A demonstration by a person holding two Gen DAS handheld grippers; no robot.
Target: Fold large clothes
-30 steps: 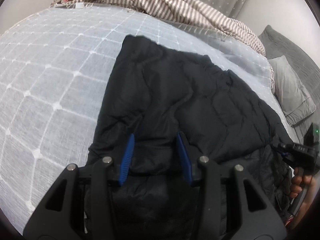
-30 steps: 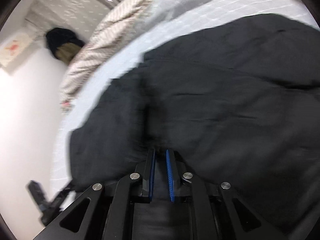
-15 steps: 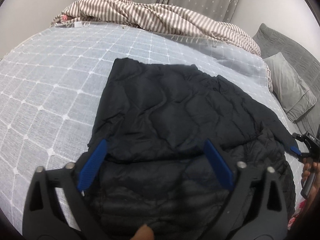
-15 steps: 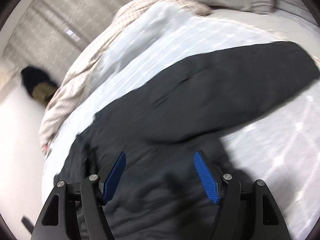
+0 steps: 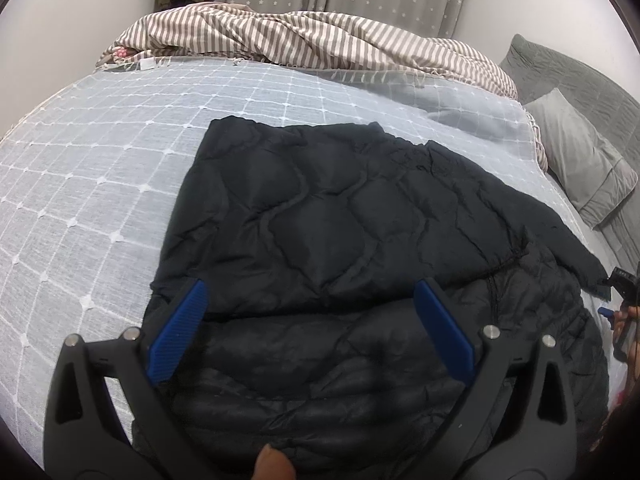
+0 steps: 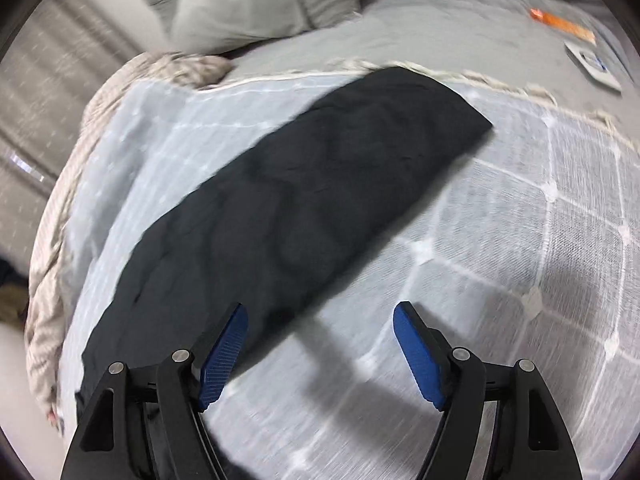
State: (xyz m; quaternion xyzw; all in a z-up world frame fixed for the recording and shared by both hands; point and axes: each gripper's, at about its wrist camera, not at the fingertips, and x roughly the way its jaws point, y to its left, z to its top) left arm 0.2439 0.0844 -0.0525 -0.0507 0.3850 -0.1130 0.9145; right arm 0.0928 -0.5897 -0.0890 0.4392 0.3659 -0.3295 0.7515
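A black quilted jacket (image 5: 344,216) lies on the bed, its far half folded over the near half. My left gripper (image 5: 310,308) is open and empty, hovering above the fold's near edge. In the right wrist view one black sleeve (image 6: 304,208) stretches flat across the light checked bedspread (image 6: 540,280). My right gripper (image 6: 320,322) is open and empty, above the sleeve's near edge and the bare bedspread beside it. The right gripper also shows at the right edge of the left wrist view (image 5: 618,300).
A striped blanket (image 5: 320,40) is bunched along the far side of the bed. Grey pillows (image 5: 580,160) lie at the right, also seen in the right wrist view (image 6: 248,4). An orange item (image 6: 560,24) and a white card (image 6: 596,64) lie on the grey sheet.
Both grippers let go of the jacket and opened wide. The left pulled back and up. The right swung away toward the sleeve and the pillow end.
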